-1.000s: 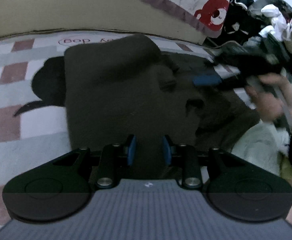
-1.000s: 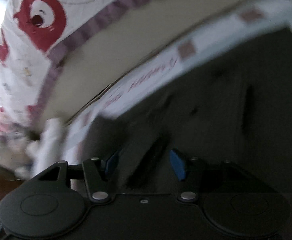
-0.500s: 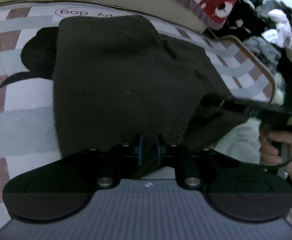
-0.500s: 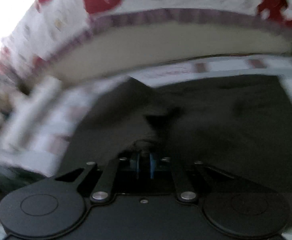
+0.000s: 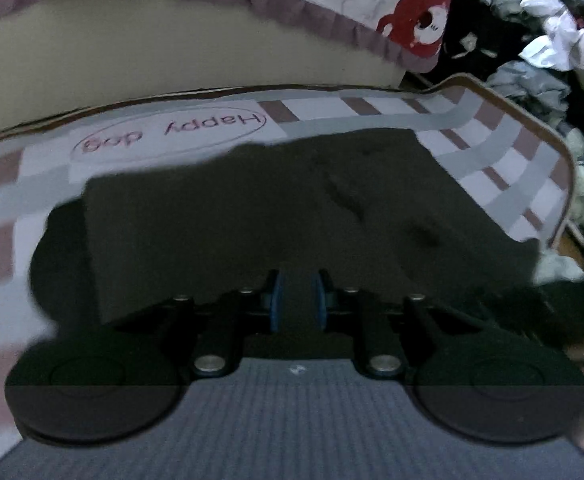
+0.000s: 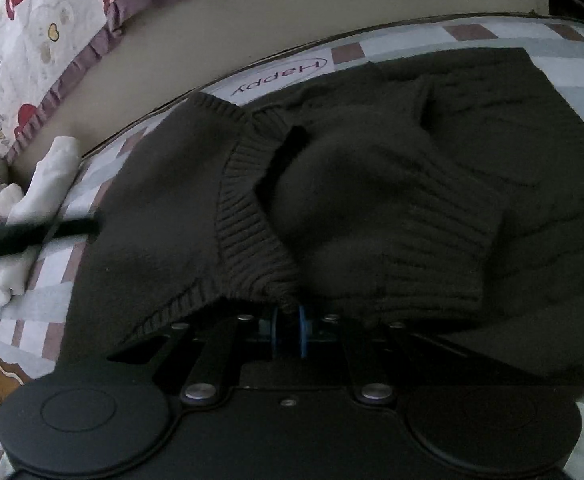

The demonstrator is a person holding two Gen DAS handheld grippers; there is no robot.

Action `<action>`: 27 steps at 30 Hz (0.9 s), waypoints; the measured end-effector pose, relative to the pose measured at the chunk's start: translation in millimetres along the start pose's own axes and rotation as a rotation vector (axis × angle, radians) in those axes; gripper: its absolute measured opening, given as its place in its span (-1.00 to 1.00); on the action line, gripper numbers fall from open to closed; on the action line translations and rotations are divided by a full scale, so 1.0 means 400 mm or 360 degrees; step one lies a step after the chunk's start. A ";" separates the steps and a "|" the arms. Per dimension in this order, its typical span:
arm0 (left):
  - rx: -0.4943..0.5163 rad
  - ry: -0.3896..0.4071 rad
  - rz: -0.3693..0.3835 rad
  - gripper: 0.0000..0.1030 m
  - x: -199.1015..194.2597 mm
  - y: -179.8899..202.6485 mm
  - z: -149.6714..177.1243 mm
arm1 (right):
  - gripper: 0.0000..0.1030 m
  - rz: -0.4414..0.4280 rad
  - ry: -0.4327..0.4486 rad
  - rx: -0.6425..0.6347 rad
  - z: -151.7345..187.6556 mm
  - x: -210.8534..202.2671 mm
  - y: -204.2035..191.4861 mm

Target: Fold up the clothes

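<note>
The dark knitted sweater (image 6: 372, 184) lies on the checked mat (image 5: 504, 160) partly folded, a ribbed cuff laid across its body, the right gripper (image 6: 288, 330) clamped on its near hem and the left gripper (image 5: 297, 300) apparently parted over dark cloth, so smoothing and further folds seem left.

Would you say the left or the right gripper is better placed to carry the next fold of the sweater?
Probably the right gripper: its jaws are nearly shut on the sweater's ribbed edge. The left gripper is open over the cloth, holding nothing.
</note>
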State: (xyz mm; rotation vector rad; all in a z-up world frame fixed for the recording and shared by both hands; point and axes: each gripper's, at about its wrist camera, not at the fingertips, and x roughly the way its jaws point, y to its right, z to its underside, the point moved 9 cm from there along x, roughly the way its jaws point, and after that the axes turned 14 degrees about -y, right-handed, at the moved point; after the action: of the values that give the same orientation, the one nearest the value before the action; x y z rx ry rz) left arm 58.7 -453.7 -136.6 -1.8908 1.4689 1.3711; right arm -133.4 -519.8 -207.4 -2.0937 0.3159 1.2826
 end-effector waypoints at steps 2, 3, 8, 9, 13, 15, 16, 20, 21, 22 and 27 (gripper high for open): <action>-0.0029 -0.0026 -0.0084 -0.67 0.053 -0.022 -0.060 | -0.78 -0.0014 -0.0001 -0.0004 0.007 -0.001 0.002; -0.0047 -0.0058 -0.0148 -0.67 0.086 -0.045 -0.087 | -0.78 -0.0023 -0.0002 -0.0008 0.009 -0.001 0.003; -0.0128 -0.0085 -0.0292 -0.67 0.178 -0.110 -0.161 | -0.78 -0.0060 -0.0030 -0.0029 0.010 0.008 0.009; -0.0110 -0.0072 -0.0334 -0.67 0.181 -0.107 -0.171 | -0.79 -0.0064 -0.0035 -0.0023 0.009 0.010 0.012; -0.0180 -0.0038 -0.0398 -0.70 0.191 -0.096 -0.179 | -0.79 -0.0073 -0.0049 -0.0023 0.003 0.016 0.013; -0.0151 0.0016 -0.0383 -0.73 0.150 -0.054 -0.171 | -0.78 -0.0073 -0.0059 -0.0035 0.004 0.017 0.012; -0.0137 0.0042 -0.0375 -0.72 0.129 -0.033 -0.167 | -0.77 -0.0078 -0.0070 -0.0038 0.004 0.017 0.013; -0.0080 0.0145 -0.0342 -0.42 0.045 0.052 -0.149 | -0.50 -0.0176 -0.0158 0.0046 0.007 -0.023 0.027; -0.0066 0.0137 -0.0307 -0.35 0.024 0.085 -0.136 | -0.33 -0.0180 -0.0125 0.0052 0.000 -0.061 0.037; -0.0053 0.0112 -0.0276 -0.35 0.013 0.114 -0.115 | -0.14 -0.0164 -0.0056 0.0049 -0.011 -0.111 0.053; -0.0033 -0.0021 -0.0158 -0.34 0.000 0.214 -0.011 | 0.44 -0.0149 0.0202 0.0394 -0.008 -0.299 0.253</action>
State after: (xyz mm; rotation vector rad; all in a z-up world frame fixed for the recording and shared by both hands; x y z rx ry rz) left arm -15.3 -489.5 -112.9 -1.9363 1.3404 1.3559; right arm -241.7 -613.7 -144.2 -1.9570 0.4057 1.0040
